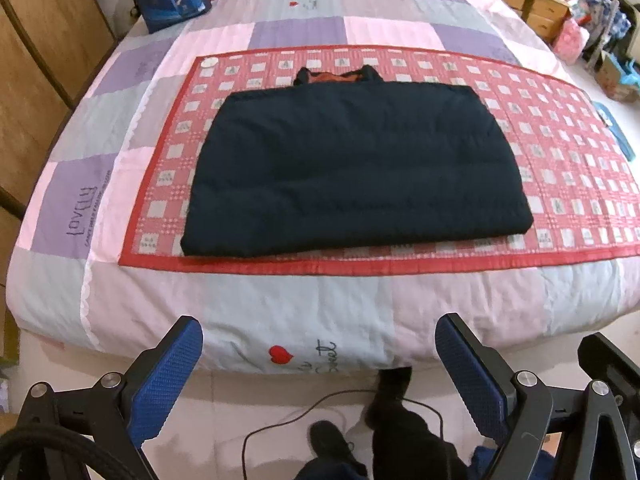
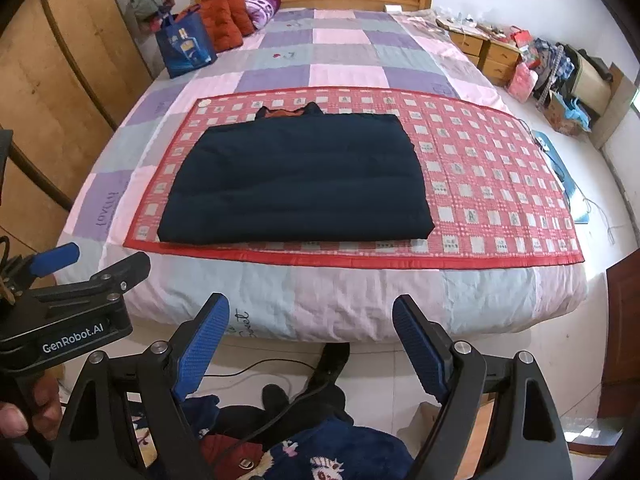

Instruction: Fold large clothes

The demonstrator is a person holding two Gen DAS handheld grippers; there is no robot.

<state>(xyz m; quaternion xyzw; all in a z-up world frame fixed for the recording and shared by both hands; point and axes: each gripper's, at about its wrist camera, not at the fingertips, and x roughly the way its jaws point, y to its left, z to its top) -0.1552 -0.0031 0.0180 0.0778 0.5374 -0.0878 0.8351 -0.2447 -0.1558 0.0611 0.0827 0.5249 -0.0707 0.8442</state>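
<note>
Navy coat (image 1: 352,168) lies folded flat on the red mat (image 1: 560,152), well apart from the left gripper (image 1: 318,380) and right gripper (image 2: 310,344), both spread wide and empty; any final tidy should pinch edges squarely.

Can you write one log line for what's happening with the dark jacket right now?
jacket: folded, flat on red mat | left gripper: open, off bed | right gripper: open, off bed

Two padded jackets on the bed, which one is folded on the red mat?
The navy jacket, folded into a flat rectangle on the red mat near the foot. The orange-red jacket lies bunched up by the headboard, beside the blue bag.
</note>
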